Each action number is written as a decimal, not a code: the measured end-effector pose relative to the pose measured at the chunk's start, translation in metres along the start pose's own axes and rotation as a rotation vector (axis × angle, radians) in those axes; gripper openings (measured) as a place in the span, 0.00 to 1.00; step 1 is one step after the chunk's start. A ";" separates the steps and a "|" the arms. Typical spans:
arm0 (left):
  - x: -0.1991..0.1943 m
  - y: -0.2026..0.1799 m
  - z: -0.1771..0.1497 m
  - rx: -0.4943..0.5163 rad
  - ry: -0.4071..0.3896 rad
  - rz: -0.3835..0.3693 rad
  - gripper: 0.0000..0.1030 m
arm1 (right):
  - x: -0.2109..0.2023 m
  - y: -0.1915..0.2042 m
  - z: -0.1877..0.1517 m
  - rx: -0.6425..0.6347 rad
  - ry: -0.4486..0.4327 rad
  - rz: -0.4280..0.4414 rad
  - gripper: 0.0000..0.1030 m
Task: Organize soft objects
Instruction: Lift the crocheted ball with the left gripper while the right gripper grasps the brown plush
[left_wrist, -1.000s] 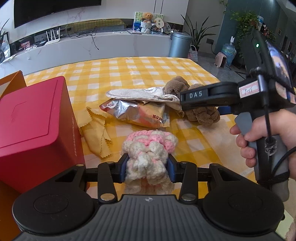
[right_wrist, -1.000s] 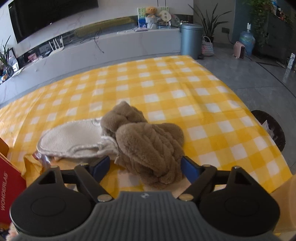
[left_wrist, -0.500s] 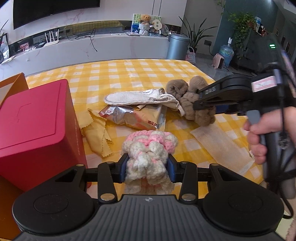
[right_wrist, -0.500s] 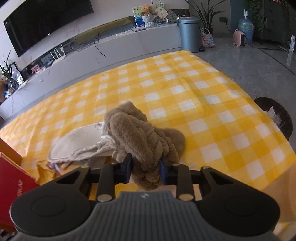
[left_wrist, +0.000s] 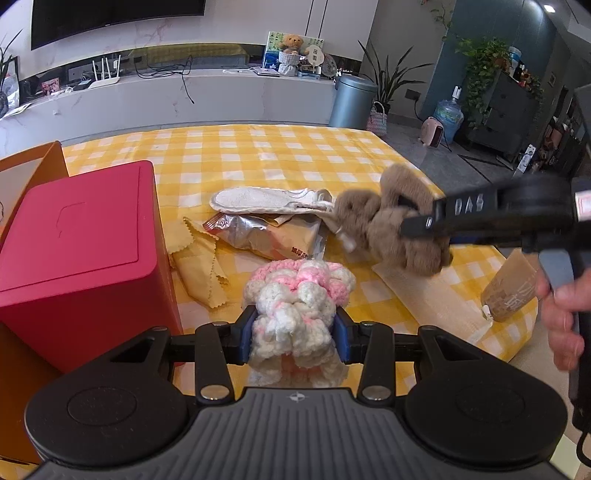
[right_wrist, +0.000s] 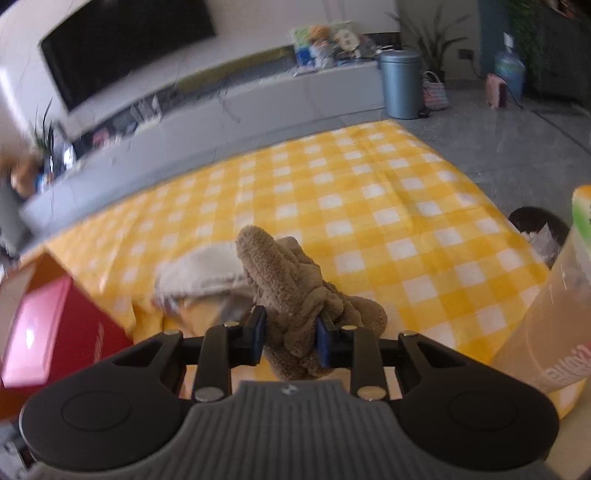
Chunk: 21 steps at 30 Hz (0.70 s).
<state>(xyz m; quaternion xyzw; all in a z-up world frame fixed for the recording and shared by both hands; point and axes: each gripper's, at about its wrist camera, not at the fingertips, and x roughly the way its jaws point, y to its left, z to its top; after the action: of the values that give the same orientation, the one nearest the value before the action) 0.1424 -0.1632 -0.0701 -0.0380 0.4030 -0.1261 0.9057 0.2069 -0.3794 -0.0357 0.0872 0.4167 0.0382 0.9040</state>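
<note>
Right fingers (right_wrist: 256, 334) are clamped on the brown plush (right_wrist: 295, 295); a second ago they stood wide around it on the cloth. The right gripper (right_wrist: 289, 338) is now seen carrying the plush clear of the yellow check cloth (right_wrist: 369, 192), one end dangling, the pale insole (left_wrist: 266, 197) left behind beside the foil bag (left_wrist: 266, 232). Left fingers (left_wrist: 246, 332) are pressed on the pink-white yarn piece (left_wrist: 295, 295), unchanged over that second, and the left gripper (left_wrist: 294, 334) is held low near the red box (left_wrist: 81, 240). Judged: both soft items are secured; placing is next, probably in the orange bin (left_wrist: 33, 166), though its inside is not shown.
</note>
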 end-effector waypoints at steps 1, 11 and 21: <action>-0.001 0.001 0.000 -0.004 -0.001 -0.002 0.46 | 0.002 0.005 -0.003 -0.032 0.031 -0.002 0.28; 0.002 0.006 0.001 -0.027 0.011 -0.007 0.46 | 0.040 0.006 0.003 -0.011 0.076 -0.106 0.88; 0.006 0.006 -0.001 -0.023 0.027 -0.025 0.46 | 0.044 0.005 -0.009 -0.013 0.166 -0.038 0.88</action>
<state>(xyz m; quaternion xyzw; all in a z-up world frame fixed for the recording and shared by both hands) 0.1466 -0.1590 -0.0760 -0.0516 0.4161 -0.1332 0.8980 0.2292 -0.3667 -0.0734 0.0700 0.4915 0.0306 0.8675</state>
